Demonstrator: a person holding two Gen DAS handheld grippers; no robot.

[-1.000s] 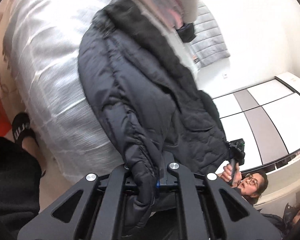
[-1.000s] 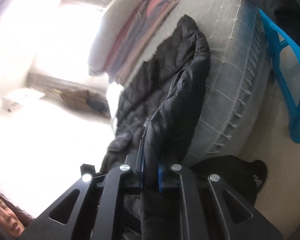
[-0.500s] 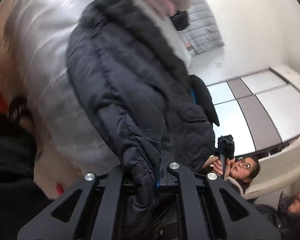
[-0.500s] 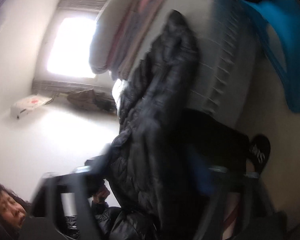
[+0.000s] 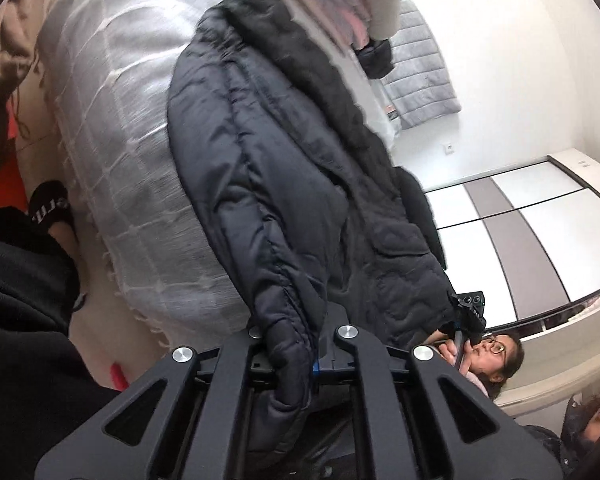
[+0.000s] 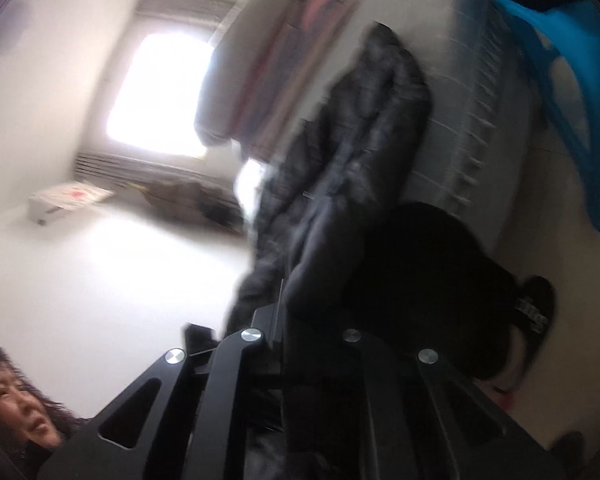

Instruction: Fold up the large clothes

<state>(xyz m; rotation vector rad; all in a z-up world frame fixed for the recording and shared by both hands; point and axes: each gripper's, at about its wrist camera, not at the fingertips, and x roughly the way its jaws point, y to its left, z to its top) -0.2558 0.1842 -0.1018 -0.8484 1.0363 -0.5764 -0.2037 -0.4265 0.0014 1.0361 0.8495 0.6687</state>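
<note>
A large dark puffer jacket (image 5: 284, 168) lies along a bed with a pale checked cover (image 5: 132, 120), its lower part hanging over the edge. My left gripper (image 5: 296, 344) is shut on a bunched edge of the jacket, which fills the gap between its fingers. In the blurred right wrist view the same jacket (image 6: 364, 128) trails from the bed (image 6: 460, 92) down to my right gripper (image 6: 300, 328). Its jaws are closing and stand narrow, with a dark fold of the jacket pinched between them.
Folded blankets (image 5: 340, 0) are stacked at the far side of the bed. A blue plastic chair (image 6: 560, 92) stands beside the bed. A leg in black with a slipper (image 5: 48, 208) is close by. A person holding a camera (image 5: 496, 356) stands before a wardrobe (image 5: 540, 232).
The right gripper's jaws spread wide half a second ago and have come back together on the jacket, while that view swung sideways. The left gripper shifted a little and kept its hold.
</note>
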